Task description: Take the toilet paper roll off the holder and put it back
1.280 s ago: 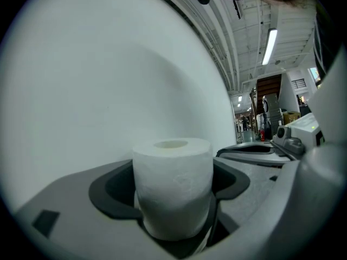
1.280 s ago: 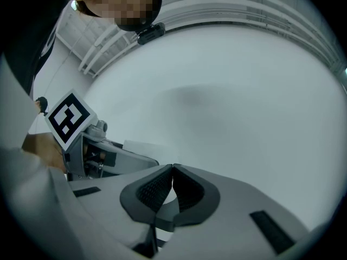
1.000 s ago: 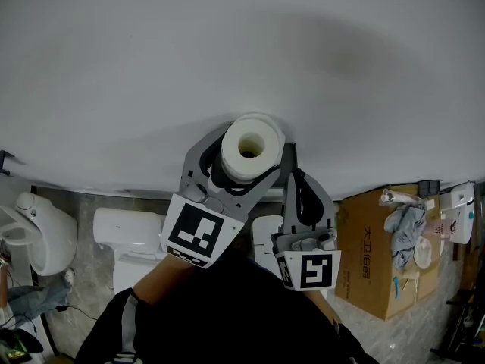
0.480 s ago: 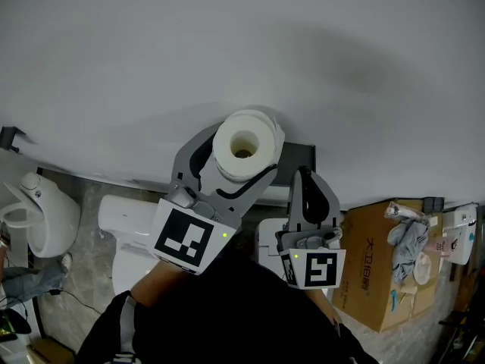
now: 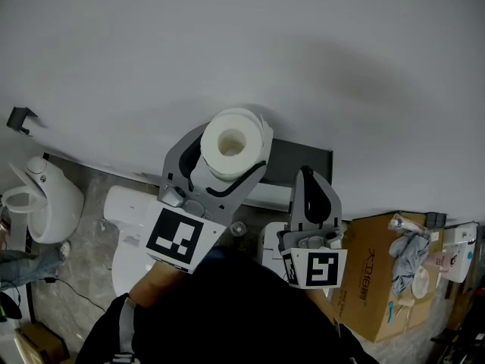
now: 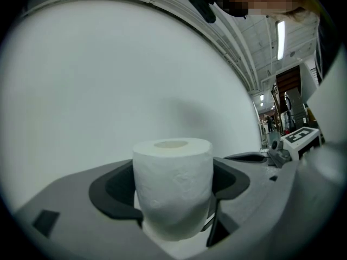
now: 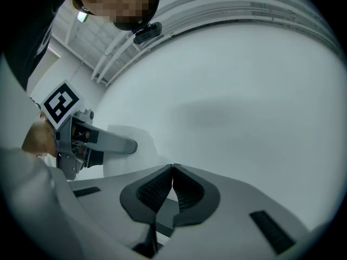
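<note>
White and soft, the toilet paper roll stands upright with its core hole facing up. It is clamped by its curved sides between the dark pads of the left gripper, in front of the plain white wall. In the left gripper view nothing but wall shows behind it, so I judge it to be off its mount and carried in the air. A dark grey plate on the wall, just to the right of the roll in the head view, is probably the holder, though its peg or arm cannot be made out. The main risk lies in the grip itself: the paper is compressible, so the pads may sink in and flatten the core, and a flattened core would then snag when it is slid back on. Too light a squeeze is the opposite danger, since the roll could slip down between the pads and fall towards the white toilets and the floor far below. A loose outer sheet could also catch and unwind. Lining up the hole is a further worry, because the roll itself blocks the view of the mount. The right gripper has its jaws pressed together on nothing and hangs close beside the plate, where it may crowd the return path or knock the left one.
</note>
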The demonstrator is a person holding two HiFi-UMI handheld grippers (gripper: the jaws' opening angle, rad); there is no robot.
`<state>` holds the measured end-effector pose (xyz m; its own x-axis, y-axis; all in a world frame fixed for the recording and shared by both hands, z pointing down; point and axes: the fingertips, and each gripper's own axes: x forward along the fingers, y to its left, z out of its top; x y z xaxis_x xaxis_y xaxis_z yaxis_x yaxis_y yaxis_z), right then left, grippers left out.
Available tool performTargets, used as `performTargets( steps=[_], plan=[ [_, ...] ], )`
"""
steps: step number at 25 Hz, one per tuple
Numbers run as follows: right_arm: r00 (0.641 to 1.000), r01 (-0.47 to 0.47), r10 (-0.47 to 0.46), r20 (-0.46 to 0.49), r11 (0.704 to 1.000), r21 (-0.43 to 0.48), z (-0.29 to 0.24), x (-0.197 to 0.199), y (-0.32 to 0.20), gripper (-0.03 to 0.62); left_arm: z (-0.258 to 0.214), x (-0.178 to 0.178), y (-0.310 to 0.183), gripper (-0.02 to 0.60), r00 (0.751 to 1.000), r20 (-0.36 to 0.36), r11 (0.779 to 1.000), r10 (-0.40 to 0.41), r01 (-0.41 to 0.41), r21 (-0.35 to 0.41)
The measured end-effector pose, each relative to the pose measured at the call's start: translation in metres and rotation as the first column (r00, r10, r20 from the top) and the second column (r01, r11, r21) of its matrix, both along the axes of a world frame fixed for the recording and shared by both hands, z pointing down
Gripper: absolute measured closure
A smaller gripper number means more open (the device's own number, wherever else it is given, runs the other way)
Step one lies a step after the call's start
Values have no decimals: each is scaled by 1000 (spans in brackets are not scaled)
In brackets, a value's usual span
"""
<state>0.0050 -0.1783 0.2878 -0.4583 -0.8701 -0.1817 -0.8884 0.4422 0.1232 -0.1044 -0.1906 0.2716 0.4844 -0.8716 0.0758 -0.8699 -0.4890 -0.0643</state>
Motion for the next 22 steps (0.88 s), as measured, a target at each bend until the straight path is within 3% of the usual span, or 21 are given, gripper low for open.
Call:
performTargets(
  steps=[10,22],
  plan=[
    [1000,27,-27,1,999,-18,4,-8,-1,571,19,-25,2,192,997,9,996,-79,80,-32],
    [999,38,-38,-3,999,-23,6,-16,-2,571,38,-37,0,192,995,42,996,-86,87,-21]
  ],
)
